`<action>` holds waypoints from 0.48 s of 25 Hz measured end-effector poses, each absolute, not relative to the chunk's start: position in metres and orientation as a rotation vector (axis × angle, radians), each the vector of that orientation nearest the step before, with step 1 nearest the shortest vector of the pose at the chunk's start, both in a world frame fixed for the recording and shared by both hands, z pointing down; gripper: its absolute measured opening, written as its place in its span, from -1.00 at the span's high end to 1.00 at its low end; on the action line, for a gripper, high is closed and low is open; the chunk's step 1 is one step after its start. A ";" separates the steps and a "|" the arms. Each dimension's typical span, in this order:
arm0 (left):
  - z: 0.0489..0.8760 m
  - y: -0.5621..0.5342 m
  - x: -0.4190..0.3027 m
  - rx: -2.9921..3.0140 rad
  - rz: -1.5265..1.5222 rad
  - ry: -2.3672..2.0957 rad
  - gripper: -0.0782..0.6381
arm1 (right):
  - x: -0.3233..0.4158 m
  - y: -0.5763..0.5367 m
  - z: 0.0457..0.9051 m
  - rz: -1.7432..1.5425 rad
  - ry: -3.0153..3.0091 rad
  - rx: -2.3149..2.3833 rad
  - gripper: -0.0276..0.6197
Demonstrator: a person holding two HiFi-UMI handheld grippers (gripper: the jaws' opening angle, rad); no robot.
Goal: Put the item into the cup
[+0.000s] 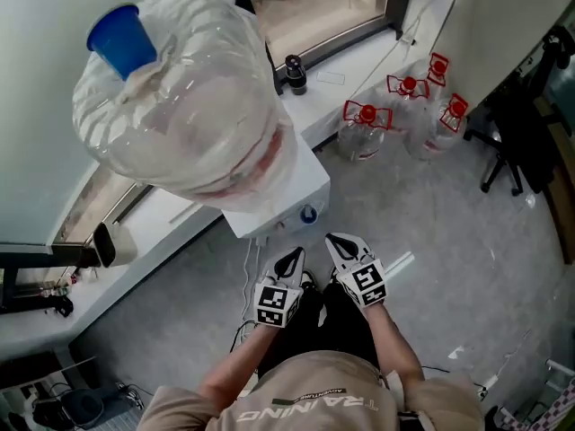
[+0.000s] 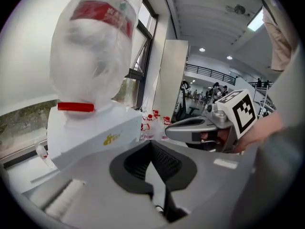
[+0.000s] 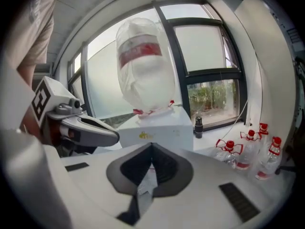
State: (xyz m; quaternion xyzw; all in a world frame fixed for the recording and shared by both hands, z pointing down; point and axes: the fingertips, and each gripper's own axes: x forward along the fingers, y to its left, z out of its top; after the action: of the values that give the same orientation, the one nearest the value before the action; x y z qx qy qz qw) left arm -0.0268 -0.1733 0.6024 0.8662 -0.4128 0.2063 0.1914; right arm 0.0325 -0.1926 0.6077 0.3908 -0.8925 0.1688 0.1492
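No cup and no loose item show in any view. Both grippers are held close in front of the person's body, above the grey floor. My left gripper (image 1: pixel 291 259) (image 2: pixel 151 145) has its jaws closed tip to tip, with nothing between them. My right gripper (image 1: pixel 339 241) (image 3: pixel 152 148) is beside it, closed the same way and empty. Each shows in the other's view: the right gripper (image 2: pixel 190 128) and the left gripper (image 3: pixel 90 130). Both point toward a white water dispenser (image 1: pixel 286 196) (image 2: pixel 90 130) (image 3: pixel 155 128) just ahead.
A large upturned water bottle (image 1: pixel 180 97) wrapped in clear plastic sits on the dispenser. A small black bottle (image 1: pixel 295 73) stands on the white window ledge (image 1: pixel 359 57). Several clear jugs with red caps (image 1: pixel 364 126) stand on the floor at right, near an office chair (image 1: pixel 517 142).
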 end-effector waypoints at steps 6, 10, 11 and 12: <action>0.539 -0.174 -0.025 2.522 0.525 -1.180 0.76 | 0.032 -0.177 0.531 0.361 -2.613 1.089 0.88; 0.498 -0.174 -0.025 2.560 0.456 -1.206 0.76 | 0.031 -0.176 0.486 0.264 -2.653 1.075 0.88; 0.488 -0.174 -0.026 2.569 0.437 -1.216 0.76 | 0.030 -0.176 0.475 0.239 -2.657 1.078 0.88; 0.479 -0.174 -0.027 2.580 0.419 -1.228 0.76 | 0.030 -0.176 0.465 0.215 -2.659 1.084 0.88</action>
State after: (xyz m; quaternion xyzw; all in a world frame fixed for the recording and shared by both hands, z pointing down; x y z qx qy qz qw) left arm -0.0267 -0.1744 0.4786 0.8861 -0.4219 0.1441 0.1264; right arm 0.0303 -0.1758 0.4651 0.3732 -0.9155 0.0741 0.1306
